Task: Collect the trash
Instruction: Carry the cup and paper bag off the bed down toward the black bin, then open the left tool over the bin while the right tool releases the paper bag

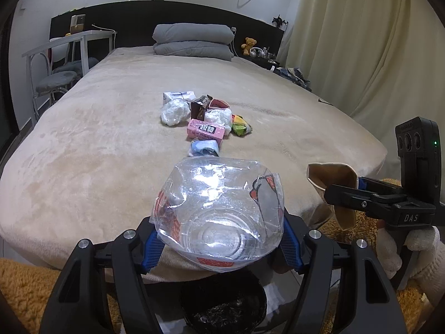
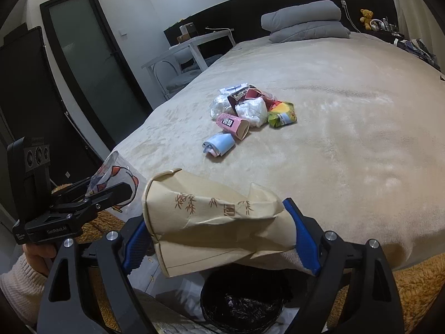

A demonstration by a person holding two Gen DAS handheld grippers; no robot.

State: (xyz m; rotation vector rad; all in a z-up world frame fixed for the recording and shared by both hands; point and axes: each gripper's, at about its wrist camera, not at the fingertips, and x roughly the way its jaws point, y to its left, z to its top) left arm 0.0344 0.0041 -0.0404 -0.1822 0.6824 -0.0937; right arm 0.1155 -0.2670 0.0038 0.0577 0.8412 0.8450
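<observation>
Left gripper (image 1: 219, 239) clenches a light, crushable plastic cup (image 1: 219, 208) across its sides, right gripper (image 2: 222, 239) a flimsy paper cup (image 2: 214, 217), bin (image 2: 244, 303) just below.

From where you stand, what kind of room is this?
Most likely a bedroom: a large bed fills the view, with folded grey bedding at its head and a teddy bear on the shelf beside it.

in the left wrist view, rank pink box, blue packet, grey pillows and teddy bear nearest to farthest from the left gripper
1. Blue packet, nearest edge of the pile, just beyond the left gripper.
2. Pink box, right behind it.
3. Grey pillows, head of the bed.
4. Teddy bear, on the right; too close to call against the pillows.
</observation>
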